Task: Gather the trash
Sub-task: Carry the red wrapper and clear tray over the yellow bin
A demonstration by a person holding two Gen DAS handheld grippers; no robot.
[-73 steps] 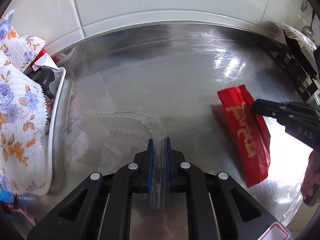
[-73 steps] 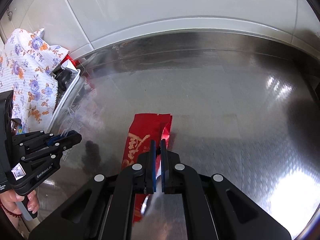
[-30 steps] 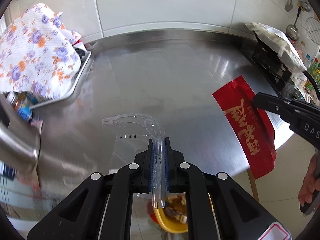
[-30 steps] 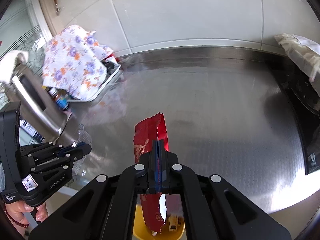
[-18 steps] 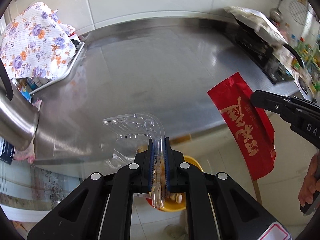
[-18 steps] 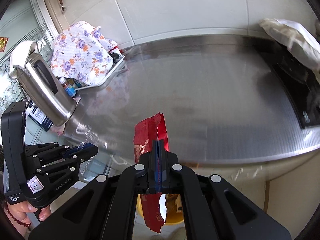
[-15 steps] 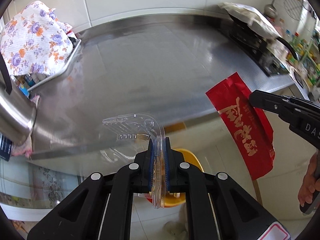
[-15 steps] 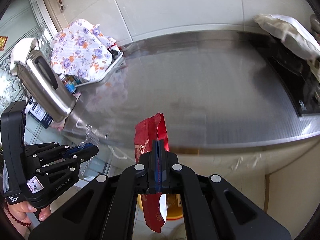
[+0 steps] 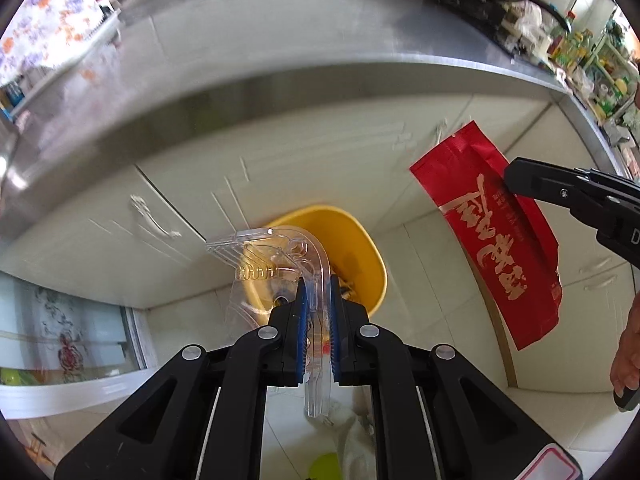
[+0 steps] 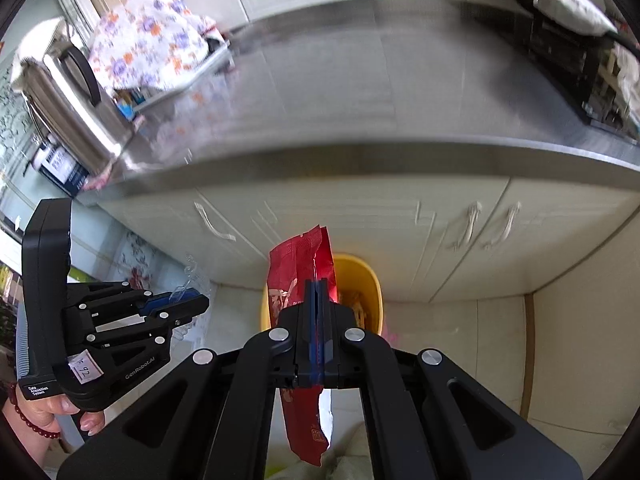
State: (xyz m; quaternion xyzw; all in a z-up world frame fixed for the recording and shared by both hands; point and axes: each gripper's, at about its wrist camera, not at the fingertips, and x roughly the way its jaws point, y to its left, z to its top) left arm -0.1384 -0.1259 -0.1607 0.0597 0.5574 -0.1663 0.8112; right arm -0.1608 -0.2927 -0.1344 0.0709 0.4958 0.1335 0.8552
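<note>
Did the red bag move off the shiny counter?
Yes. The red bag, clamped in the right gripper, left the steel counter and now hangs below its edge, over the yellow bin.

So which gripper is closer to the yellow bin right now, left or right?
Hard to call. The left gripper, shut on the clear plastic tray, and the right gripper, shut on the red packet, both hang above the yellow bin, side by side; neither looks clearly nearer.

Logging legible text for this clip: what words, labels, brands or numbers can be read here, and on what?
"GenRobot.AI": side of the left gripper.
"Data Acquisition System": small label on its handle.
"92": handwritten tag on it, with an unclear mark before it.
Gold Chinese characters on the red packet, upside down: not readable.
Blue box by the kettle: blurred.
</note>
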